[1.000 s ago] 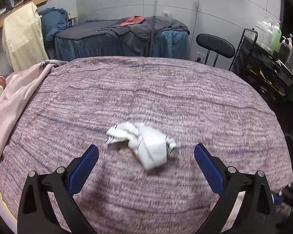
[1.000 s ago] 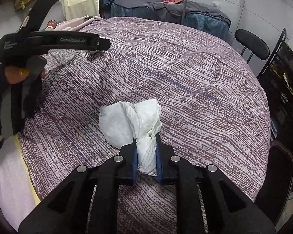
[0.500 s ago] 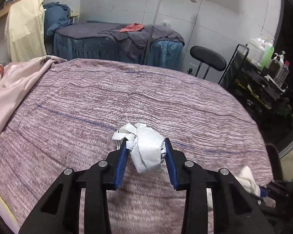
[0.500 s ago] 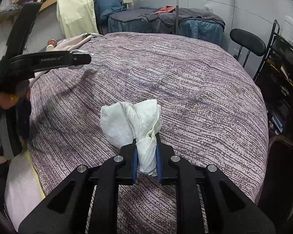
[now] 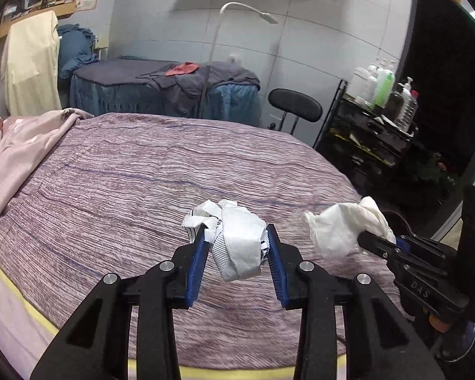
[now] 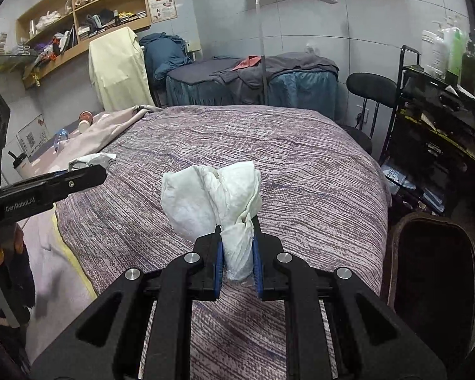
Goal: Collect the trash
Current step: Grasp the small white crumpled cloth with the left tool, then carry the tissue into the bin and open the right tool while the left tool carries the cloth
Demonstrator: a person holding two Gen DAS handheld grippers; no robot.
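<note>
A bed (image 5: pixel 142 174) covered by a purple striped bedspread (image 6: pixel 300 174) filled most of both views, with a pink sheet (image 5: pixel 19 145) bunched along its left edge. Beyond its far edge, a blue-skirted massage table (image 5: pixel 161 95), a black stool (image 5: pixel 294 106) and a black trolley (image 5: pixel 370 139) loaded with bottles were seen against a tiled wall. A dark waste bin (image 6: pixel 433 272) stood beside the bed's right edge. The left gripper (image 5: pixel 236 247) was clamped, at a moderate gap, on a crumpled printed paper wad (image 5: pixel 237 240) held above the bed's near edge. The right gripper (image 6: pixel 236 253) was pinched narrowly on a twisted white tissue (image 6: pixel 212 196), also held above the near edge. The bin's contents could not be made out.
</note>
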